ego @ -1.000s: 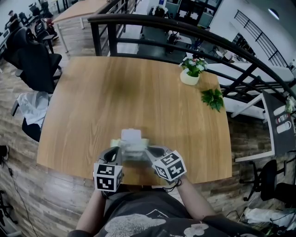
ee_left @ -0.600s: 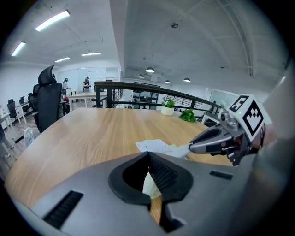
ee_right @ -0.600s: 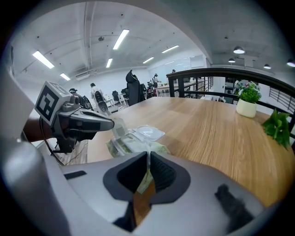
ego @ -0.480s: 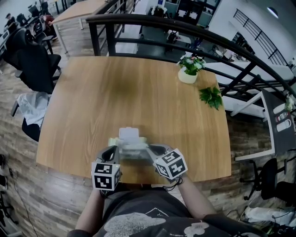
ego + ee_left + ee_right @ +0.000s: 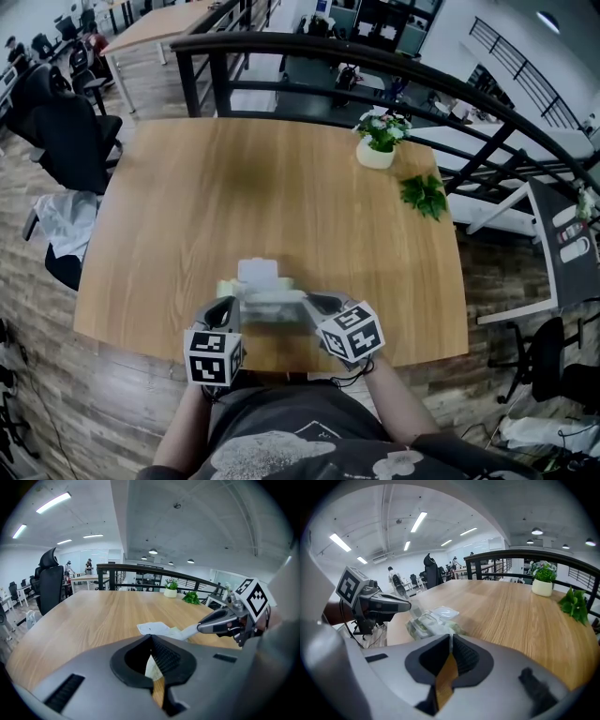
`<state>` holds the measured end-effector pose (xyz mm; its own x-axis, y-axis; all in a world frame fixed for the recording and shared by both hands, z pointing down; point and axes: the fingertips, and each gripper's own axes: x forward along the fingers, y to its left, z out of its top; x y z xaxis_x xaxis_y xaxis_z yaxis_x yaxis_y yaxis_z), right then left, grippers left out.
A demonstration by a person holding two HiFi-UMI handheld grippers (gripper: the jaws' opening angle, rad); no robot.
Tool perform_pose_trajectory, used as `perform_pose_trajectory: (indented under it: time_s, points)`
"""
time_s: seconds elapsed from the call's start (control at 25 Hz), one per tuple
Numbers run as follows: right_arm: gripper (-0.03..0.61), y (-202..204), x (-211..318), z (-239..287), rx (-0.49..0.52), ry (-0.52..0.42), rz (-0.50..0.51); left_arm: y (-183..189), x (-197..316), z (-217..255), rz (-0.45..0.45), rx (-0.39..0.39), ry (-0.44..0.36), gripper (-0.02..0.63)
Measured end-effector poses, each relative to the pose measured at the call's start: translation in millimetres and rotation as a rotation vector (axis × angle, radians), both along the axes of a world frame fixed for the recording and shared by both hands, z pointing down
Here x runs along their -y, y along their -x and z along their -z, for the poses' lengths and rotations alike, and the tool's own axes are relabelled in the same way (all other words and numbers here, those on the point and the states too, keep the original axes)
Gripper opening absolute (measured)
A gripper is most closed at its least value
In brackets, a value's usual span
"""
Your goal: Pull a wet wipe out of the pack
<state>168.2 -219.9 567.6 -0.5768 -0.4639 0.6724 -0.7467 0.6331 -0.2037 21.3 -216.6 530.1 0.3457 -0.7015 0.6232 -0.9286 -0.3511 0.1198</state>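
The wet wipe pack (image 5: pixel 262 292), pale green with its white lid (image 5: pixel 260 272) flipped up, lies near the front edge of the wooden table (image 5: pixel 281 187). My left gripper (image 5: pixel 232 302) is shut on the pack's left end; a pale corner shows between its jaws (image 5: pixel 153 667). My right gripper (image 5: pixel 305 298) is at the pack's right side, shut on a white wipe (image 5: pixel 187 631) that stretches from the pack (image 5: pixel 157 628) to its tip (image 5: pixel 201 627). In the right gripper view, a white sliver sits between the closed jaws (image 5: pixel 450 638), with the pack (image 5: pixel 426 623) and the left gripper (image 5: pixel 407 605) beyond.
A small potted plant (image 5: pixel 378 141) and a loose green sprig (image 5: pixel 424 195) sit at the table's far right. A black railing (image 5: pixel 375 66) runs behind the table. Office chairs (image 5: pixel 66 122) stand to the left. The table's front edge (image 5: pixel 281 361) is just below the grippers.
My right gripper has shifted a little to the right, away from the pack. The left gripper and the pack have stayed put.
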Motion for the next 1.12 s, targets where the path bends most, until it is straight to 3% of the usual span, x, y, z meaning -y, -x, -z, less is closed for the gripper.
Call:
perform_pose_trajectory:
  time_s: [1.12]
  points:
    - [0.038, -34, -7, 43, 0.049, -0.118, -0.105, -11, -8, 4, -0.021, 0.001, -0.019, 0.015]
